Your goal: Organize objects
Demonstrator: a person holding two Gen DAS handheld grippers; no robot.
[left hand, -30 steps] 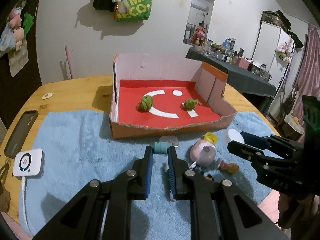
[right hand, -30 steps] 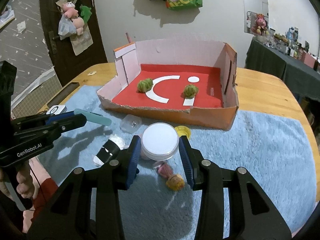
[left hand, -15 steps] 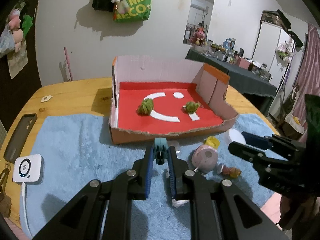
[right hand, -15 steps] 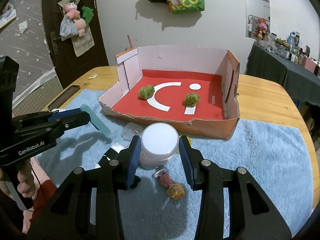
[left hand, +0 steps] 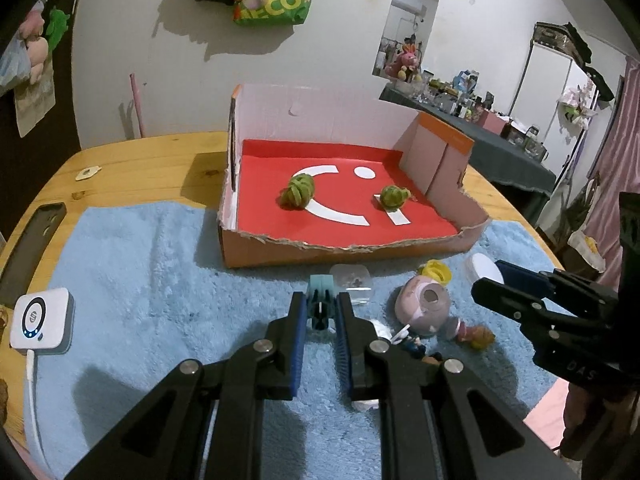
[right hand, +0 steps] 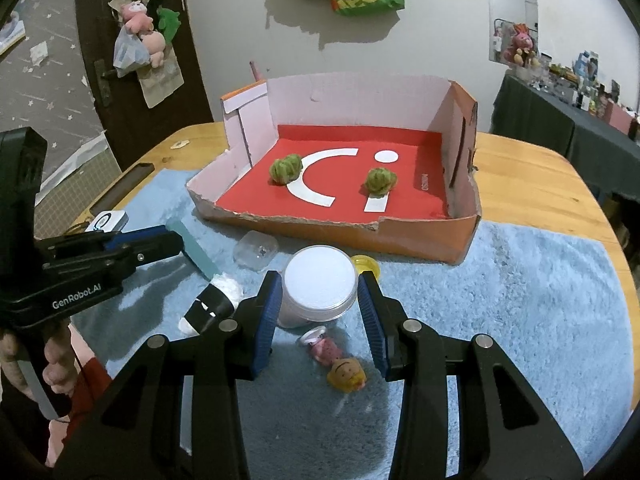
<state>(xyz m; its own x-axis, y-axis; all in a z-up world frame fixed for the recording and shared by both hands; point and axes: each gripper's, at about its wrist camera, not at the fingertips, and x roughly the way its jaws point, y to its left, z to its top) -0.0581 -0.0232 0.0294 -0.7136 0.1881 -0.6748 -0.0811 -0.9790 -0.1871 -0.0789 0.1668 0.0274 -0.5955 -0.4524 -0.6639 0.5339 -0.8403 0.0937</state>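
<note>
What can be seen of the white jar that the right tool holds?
The jar is a short round tub with a flat white lid and a clear, glossy plastic rim; its lower body looks white. It stands roughly upright, tilted a little, lifted above the blue towel, just before the cardboard box. The blue pads of the right tool press its two sides. Nothing else touches it.

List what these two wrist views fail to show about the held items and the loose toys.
- Jar contents: right wrist view, white lid covers them.
- Teal piece: left wrist view, end-on, length hidden.
- Small figure: left wrist view, partly behind left gripper finger.
</note>
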